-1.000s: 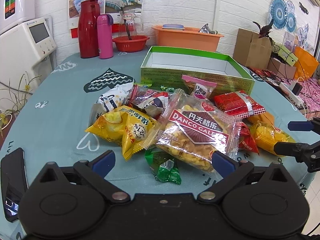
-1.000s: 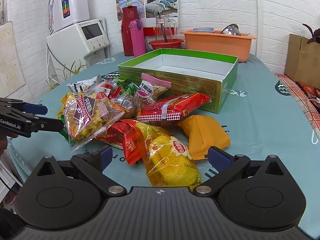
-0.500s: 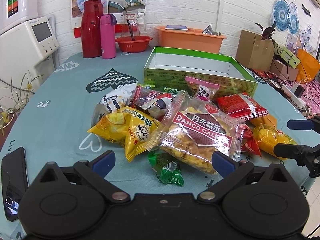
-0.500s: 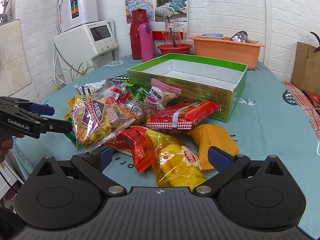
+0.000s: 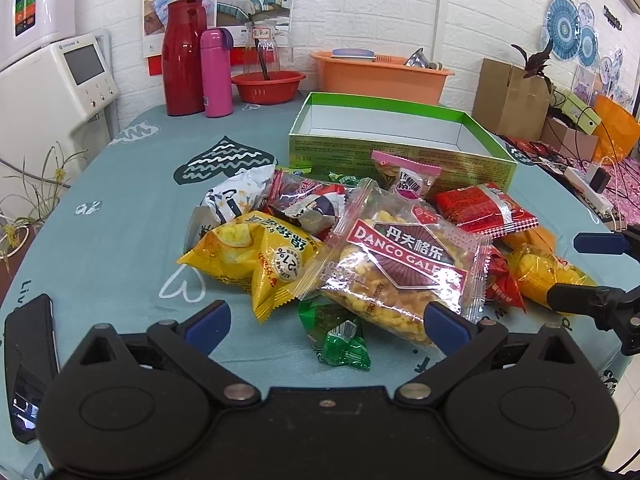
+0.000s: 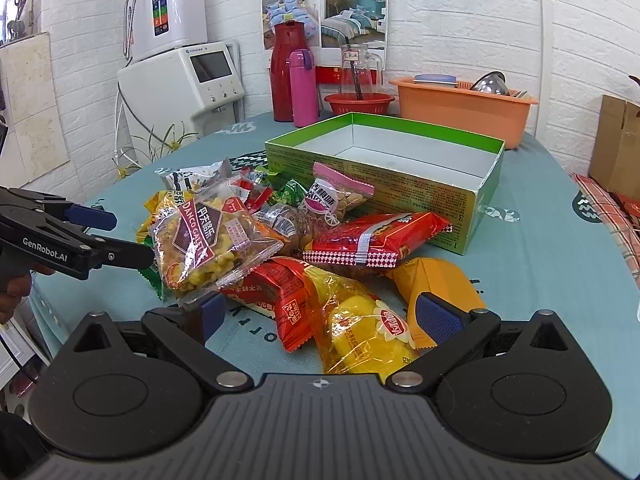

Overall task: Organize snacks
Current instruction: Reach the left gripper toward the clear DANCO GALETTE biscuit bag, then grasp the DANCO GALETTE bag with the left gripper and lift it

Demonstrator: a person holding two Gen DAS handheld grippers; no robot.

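Snacks point(image 5: 360, 248) lie heaped in the middle of a table point(image 5: 120, 216) under a teal cloth printed with hearts, in a room of white brick walls with a bedding poster. At the pile's far edge sits one green box point(image 5: 396, 140), open-topped, its white floor bare; a pink-topped packet point(image 5: 404, 178) leans on its near wall. Behind it at the wall stand one orange tub point(image 5: 380, 76), one red basin point(image 5: 268, 87) with a glass jug in it, one red flask point(image 5: 185, 56) and one pink bottle point(image 5: 216, 72).

At least ten packets show. The biggest is a clear Danco bag point(image 5: 400, 268) on top; beside it lie a yellow chip bag point(image 5: 256, 256), a red checkered pack point(image 6: 372, 236), a yellow candy bag point(image 6: 360, 328), an orange pack point(image 6: 436, 284) and a small green one point(image 5: 340, 336).

Left tongs point(image 5: 326, 320) are spread wide and hold nothing, low over the table just before the green pack. Right tongs point(image 6: 316, 318) are equally wide and bare, straddling the candy bag's near end.

Only the left view shows a black phone point(image 5: 28, 360) at the table edge and cardboard boxes point(image 5: 508, 100) by the wall. Only the right view shows the white dispenser's top unit point(image 6: 168, 12) and the person's hand on the left handle.
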